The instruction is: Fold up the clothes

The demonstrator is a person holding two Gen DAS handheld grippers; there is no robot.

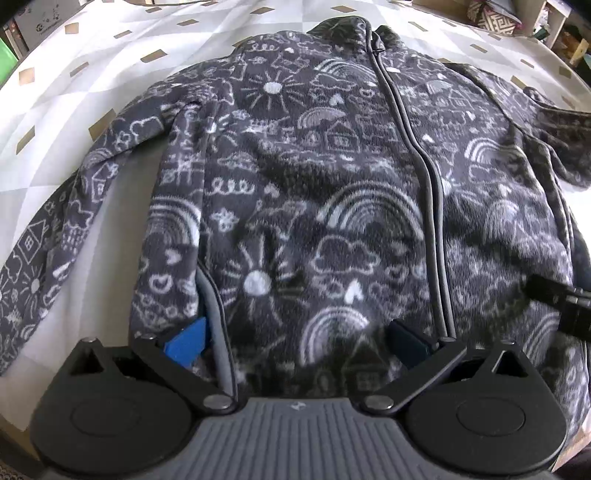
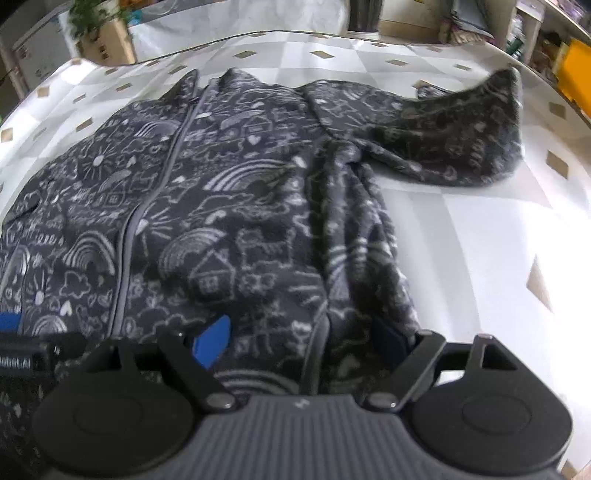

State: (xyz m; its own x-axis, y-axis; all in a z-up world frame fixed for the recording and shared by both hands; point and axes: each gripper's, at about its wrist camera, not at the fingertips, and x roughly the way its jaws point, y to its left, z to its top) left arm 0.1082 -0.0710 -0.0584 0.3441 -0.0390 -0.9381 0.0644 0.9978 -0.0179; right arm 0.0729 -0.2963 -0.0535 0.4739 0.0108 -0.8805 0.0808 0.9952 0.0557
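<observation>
A dark grey fleece jacket [image 1: 314, 177] with white doodle prints and a grey front zip lies face up on the table, collar far, hem near me; it also fills the right wrist view [image 2: 229, 206]. My left gripper [image 1: 295, 339] is open, its blue pads spread over the hem at the jacket's left side. My right gripper [image 2: 303, 339] is open over the hem at the jacket's right side. The left sleeve [image 1: 55, 243] trails down to the near left. The right sleeve [image 2: 454, 136] lies spread out to the right.
The table wears a white cloth [image 2: 480, 236] with tan diamonds. Boxes and a plant [image 2: 96, 22] stand behind the table's far left, shelves and a yellow bin [image 2: 576, 70] at the right. The right gripper's body [image 1: 576, 306] shows at the left wrist view's right edge.
</observation>
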